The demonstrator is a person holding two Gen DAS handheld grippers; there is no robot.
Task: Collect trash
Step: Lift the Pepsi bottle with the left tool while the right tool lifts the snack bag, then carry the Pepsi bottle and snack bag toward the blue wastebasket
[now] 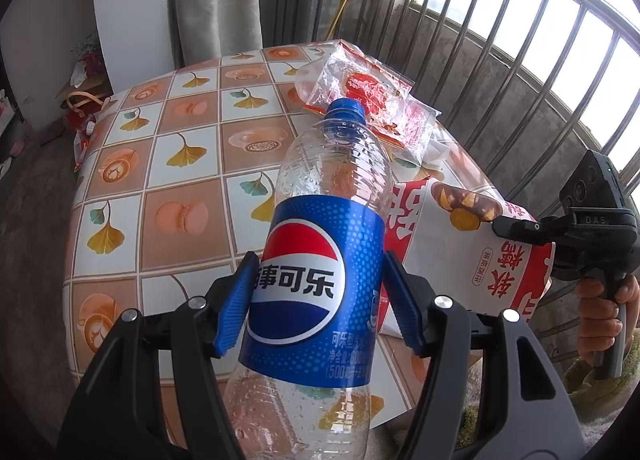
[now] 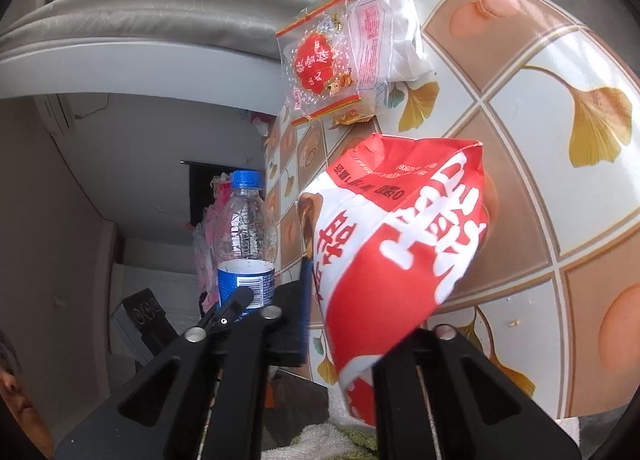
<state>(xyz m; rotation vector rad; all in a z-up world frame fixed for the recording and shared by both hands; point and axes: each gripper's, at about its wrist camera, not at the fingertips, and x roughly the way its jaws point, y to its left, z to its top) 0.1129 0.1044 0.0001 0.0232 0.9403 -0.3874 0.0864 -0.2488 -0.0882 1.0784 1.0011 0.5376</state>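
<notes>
Presently, two pieces of trash are held at once. An empty Pepsi bottle [image 1: 316, 260] with a blue cap is clamped at its label between the blue pads [image 1: 236, 300] of the left claw [image 1: 320, 300]; it fills the lower middle of the left wrist view and is seen at lower left in the right wrist view, raised in front of the table [image 1: 160, 188] edge. A red-and-white snack bag [image 2: 400, 260] is pinched by the right claw [image 2: 344, 324], whose jaws are drawn close on the bag's lower part; the bag hangs over the table's near edge, in the middle of the right wrist view. Still lying on the table, toward the upper middle of both views, are a clear red-printed wrapper [image 2: 320, 64] and, just beside and partly under it, a crumpled white tissue or plastic piece [image 2: 404, 40].

The step in hand is judged to be the carrying away of the gripped items. No bin is visible, so one must be found, both items released into it, and the wrapper pile fetched afterwards; thin film is likely to slip when pinched.
</notes>
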